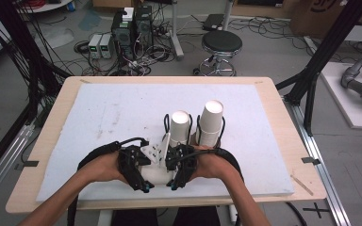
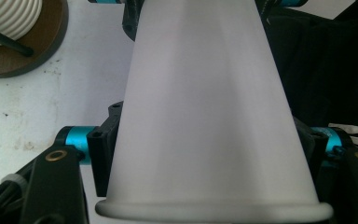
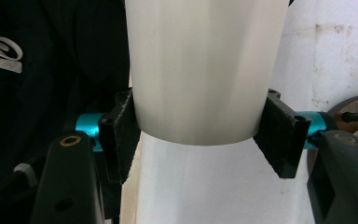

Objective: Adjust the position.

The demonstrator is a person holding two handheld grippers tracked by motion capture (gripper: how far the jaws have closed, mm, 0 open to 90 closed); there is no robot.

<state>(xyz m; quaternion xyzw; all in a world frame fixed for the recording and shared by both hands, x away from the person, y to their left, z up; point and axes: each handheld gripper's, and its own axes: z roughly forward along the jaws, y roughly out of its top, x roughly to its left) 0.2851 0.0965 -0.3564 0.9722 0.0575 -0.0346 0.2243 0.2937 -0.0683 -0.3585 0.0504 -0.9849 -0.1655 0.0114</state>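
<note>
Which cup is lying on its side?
The cup at the front, down by the hands, lies on its side. The others stand upright behind it, piled in a left stack and a right stack.

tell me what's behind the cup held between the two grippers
Two stacks of paper cups stand in wire holders on a round brown base. The stacks' lower parts and the base's near edge are covered.
</note>
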